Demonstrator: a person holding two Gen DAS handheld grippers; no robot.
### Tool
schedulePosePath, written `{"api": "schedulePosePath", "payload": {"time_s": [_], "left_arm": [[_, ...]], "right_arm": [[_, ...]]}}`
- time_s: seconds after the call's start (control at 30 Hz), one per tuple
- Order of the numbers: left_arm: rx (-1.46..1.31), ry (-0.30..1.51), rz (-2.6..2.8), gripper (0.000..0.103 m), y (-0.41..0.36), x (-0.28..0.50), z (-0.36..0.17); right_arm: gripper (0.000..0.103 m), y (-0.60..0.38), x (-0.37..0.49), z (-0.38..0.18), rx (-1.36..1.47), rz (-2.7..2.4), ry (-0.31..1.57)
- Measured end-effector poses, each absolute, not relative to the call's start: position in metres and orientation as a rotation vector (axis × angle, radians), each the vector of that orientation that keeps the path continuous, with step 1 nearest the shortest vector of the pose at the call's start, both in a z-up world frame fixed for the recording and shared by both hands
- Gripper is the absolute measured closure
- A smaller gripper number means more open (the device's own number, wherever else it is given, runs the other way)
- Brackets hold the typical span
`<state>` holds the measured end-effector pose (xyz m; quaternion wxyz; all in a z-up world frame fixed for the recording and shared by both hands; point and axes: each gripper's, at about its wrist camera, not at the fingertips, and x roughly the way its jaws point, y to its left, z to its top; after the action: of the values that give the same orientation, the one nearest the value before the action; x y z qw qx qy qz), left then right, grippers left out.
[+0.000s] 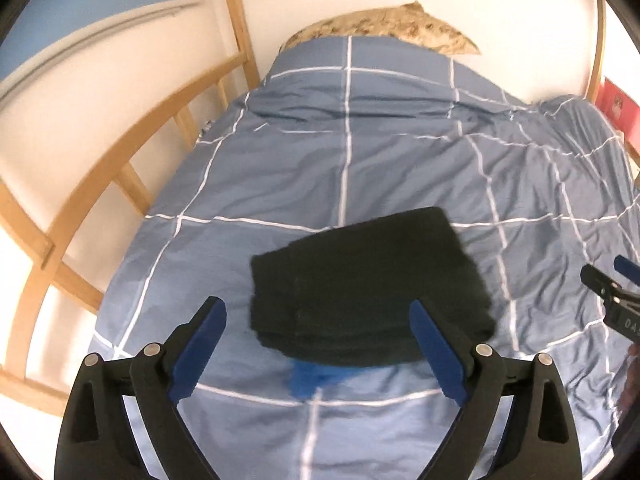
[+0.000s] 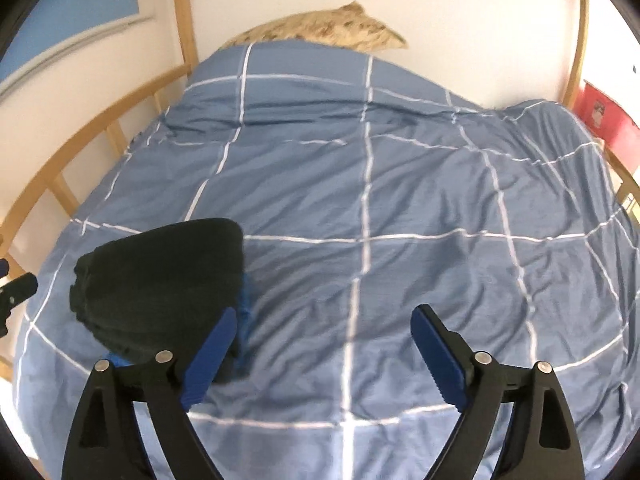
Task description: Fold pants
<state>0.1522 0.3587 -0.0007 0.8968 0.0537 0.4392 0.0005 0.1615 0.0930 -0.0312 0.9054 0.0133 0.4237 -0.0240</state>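
The pants [image 1: 368, 288], dark and folded into a thick stacked bundle, lie on the blue duvet [image 1: 360, 168] of the bed, on the near part of it, well apart from the pillow [image 1: 384, 28] at the far end. A bright blue patch [image 1: 308, 376] shows just under the near edge of the pants; what it is cannot be told.

The left claw [image 1: 318, 312] hangs over the near edge of the pants with its blue-padded fingers spread wide and nothing between them. The right claw [image 2: 324, 320] is also spread wide and holds nothing; it hovers over bare duvet beside the pants [image 2: 160, 280], with its left finger in front of the near right corner of the pants.

In the left view the right claw's black body shows at the frame's edge beside the pants, with white letters "DA" readable and the rest cut off.

The duvet is creased and crossed by white lines. A wooden bed rail [image 1: 120, 152] runs along the far side of the pants. A red box [image 2: 604, 120] stands past the duvet's bunched corner; its print is too small to read.
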Motion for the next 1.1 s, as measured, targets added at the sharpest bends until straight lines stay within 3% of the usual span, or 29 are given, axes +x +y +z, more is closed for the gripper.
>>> {"api": "schedulePosePath", "payload": {"time_s": [0.7, 1.1], "left_arm": [[0.104, 0.805, -0.010, 0.005, 0.201, -0.034, 0.038], [0.200, 0.794, -0.044, 0.005, 0.153, -0.073, 0.041]], "right_arm": [[0.013, -0.046, -0.040, 0.017, 0.038, -0.071, 0.809], [0.013, -0.082, -0.087, 0.024, 0.049, -0.088, 0.825]]}}
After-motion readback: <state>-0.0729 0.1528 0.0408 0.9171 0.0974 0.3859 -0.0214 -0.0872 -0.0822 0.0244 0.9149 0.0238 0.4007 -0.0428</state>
